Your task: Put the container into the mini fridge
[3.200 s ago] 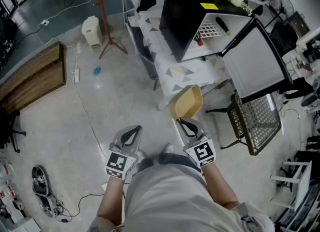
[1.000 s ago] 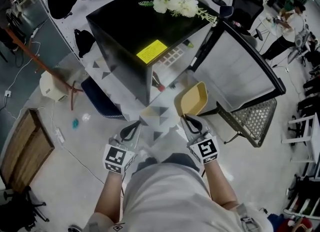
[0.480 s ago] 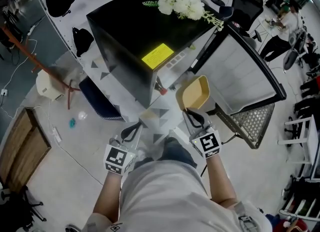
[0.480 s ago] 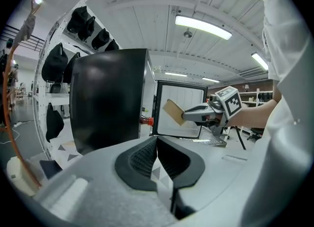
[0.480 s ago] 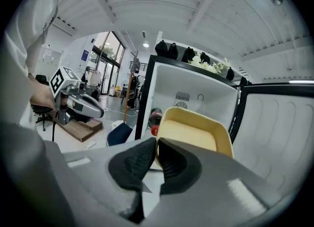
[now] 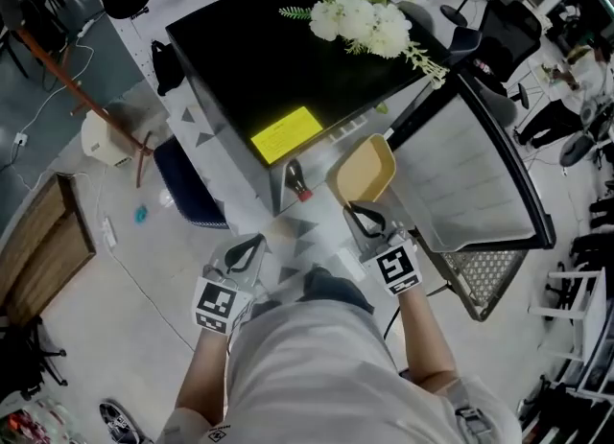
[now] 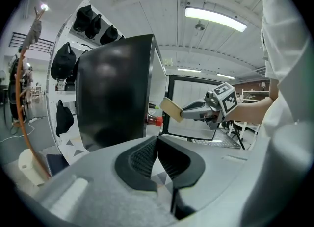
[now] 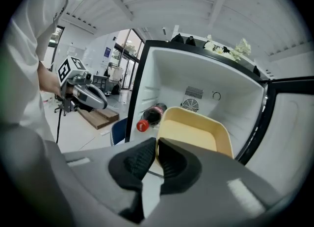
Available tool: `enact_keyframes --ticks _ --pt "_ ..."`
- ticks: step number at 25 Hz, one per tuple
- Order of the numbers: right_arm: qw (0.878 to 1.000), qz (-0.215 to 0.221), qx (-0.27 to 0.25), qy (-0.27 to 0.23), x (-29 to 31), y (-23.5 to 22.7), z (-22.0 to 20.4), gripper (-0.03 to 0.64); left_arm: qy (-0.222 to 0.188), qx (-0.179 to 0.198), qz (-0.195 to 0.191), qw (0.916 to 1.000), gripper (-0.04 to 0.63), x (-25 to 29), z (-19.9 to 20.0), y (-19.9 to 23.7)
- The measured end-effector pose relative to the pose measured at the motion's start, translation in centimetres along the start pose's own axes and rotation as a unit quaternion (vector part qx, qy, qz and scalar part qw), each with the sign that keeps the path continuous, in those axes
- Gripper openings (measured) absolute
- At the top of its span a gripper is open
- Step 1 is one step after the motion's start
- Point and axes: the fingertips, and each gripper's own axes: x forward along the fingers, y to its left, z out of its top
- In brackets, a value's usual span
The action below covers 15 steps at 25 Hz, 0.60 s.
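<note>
— So, how far has the task been carried?
— About the middle, it is judged. The yellow container (image 6: 365, 172) is gripped at its near rim by the right gripper (image 6: 362, 214), whose jaws are pressed onto the thin wall. It is held in the air before the open mini fridge (image 6: 251, 49) and is not yet inside.
— Where is the opening, reckoned from the container?
— In the right gripper view the white cavity is seen at twelve o'clock, just beyond the container. A red-capped bottle (image 8: 151, 115) is laid inside at ten o'clock. In the head view the door (image 6: 480, 169) is swung wide to three o'clock of the fridge.
— And the other gripper?
— The left gripper (image 6: 245, 252) is clenched on nothing, and its jaws are seen to meet. It is held low, at seven o'clock of the fridge's front corner.
— What is done, and what is left?
— The pick-up and the opening of the door are counted as done. The container is yet to be carried in beside the bottle, set down and let go.
</note>
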Motion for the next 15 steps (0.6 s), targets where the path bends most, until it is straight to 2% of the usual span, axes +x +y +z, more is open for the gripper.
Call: enact_keyframes --ticks 9,12,15 --pt "0.991 0.099 -0.094 -0.016 3.4 -4.6 -0.3 0.021 0.013 -0.012 0.082 0.9965 0.011 3.1 0.4 0.2" --pt "0.978 0.140 -0.151 -0.009 4.5 -5.0 -0.5 0.021 0.008 -0.020 0.112 0.9935 0.011 3.5 0.6 0.4" --pt "0.959 0.179 -0.220 0.000 5.5 -4.8 -0.9 0.021 0.005 -0.031 0.141 0.9895 0.011 3.6 0.7 0.3"
